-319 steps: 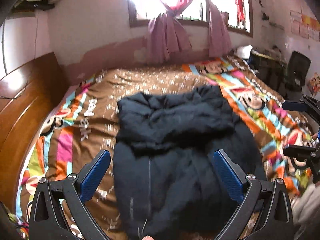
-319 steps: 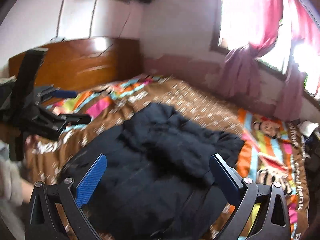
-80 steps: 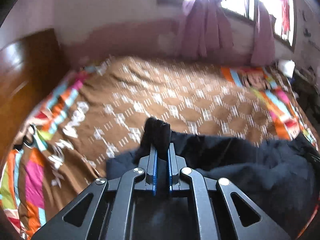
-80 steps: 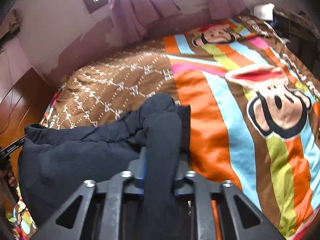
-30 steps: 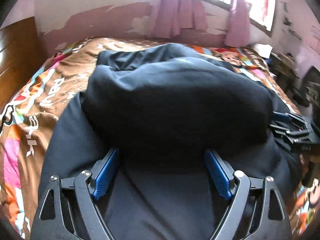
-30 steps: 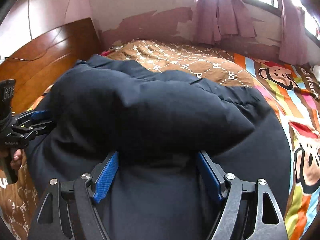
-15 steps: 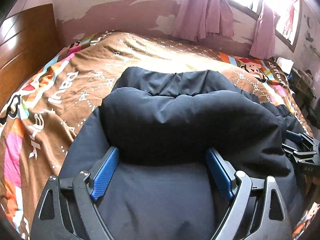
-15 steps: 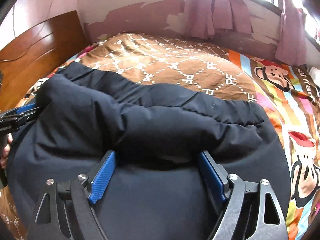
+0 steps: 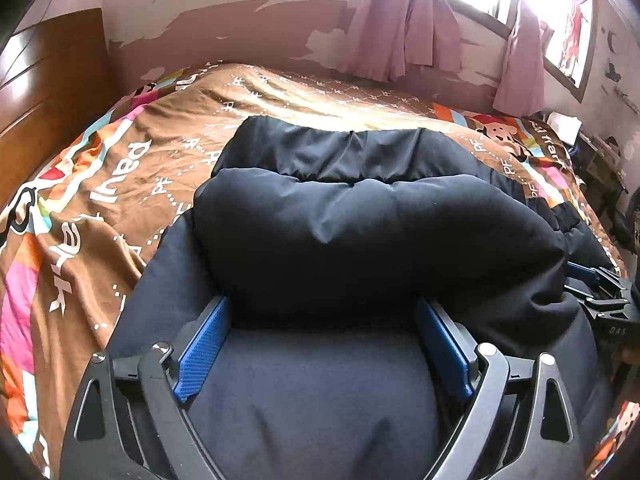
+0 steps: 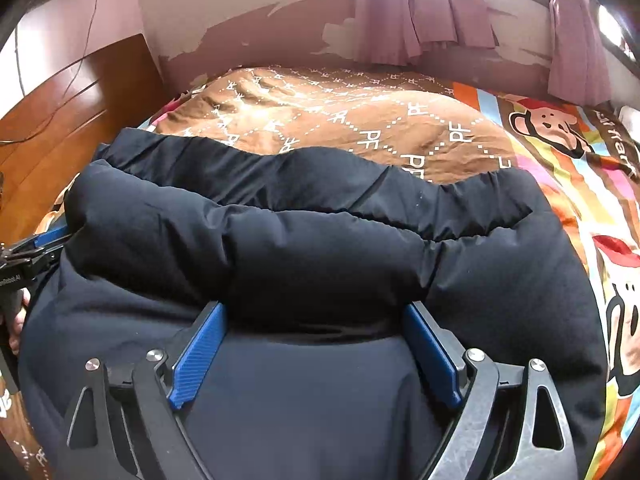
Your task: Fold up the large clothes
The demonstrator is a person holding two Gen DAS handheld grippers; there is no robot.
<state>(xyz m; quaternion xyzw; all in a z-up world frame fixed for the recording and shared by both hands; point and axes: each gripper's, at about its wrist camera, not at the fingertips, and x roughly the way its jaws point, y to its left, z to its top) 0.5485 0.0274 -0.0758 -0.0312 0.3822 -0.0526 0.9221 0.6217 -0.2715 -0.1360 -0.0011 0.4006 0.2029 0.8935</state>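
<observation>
A dark navy padded jacket (image 9: pixel 360 232) lies on the bed with its top part folded over as a thick puffy roll across the middle. My left gripper (image 9: pixel 320 304) rests low on the jacket, its jaws wide and still opening. The roll bulges over the blue fingertips (image 9: pixel 200 344) and hides their ends. My right gripper (image 10: pixel 312 308) stands the same way at the jacket's (image 10: pixel 280 248) other side, jaws wide and opening, the roll over its tips. Each gripper shows in the other's view: right gripper (image 9: pixel 600 292), left gripper (image 10: pixel 28 252) with a hand (image 10: pixel 16 320).
A brown and striped cartoon bedspread (image 9: pixel 100 200) covers the bed around and beyond the jacket. A wooden headboard (image 9: pixel 40 92) stands on the left, and a peeling wall with pink curtains (image 9: pixel 404 32) behind. Dark clutter (image 9: pixel 600 160) sits past the bed's right side.
The folded-over roll has dropped from high in front of both cameras down onto the jacket. Both grippers have sunk with it and their jaws have widened a little.
</observation>
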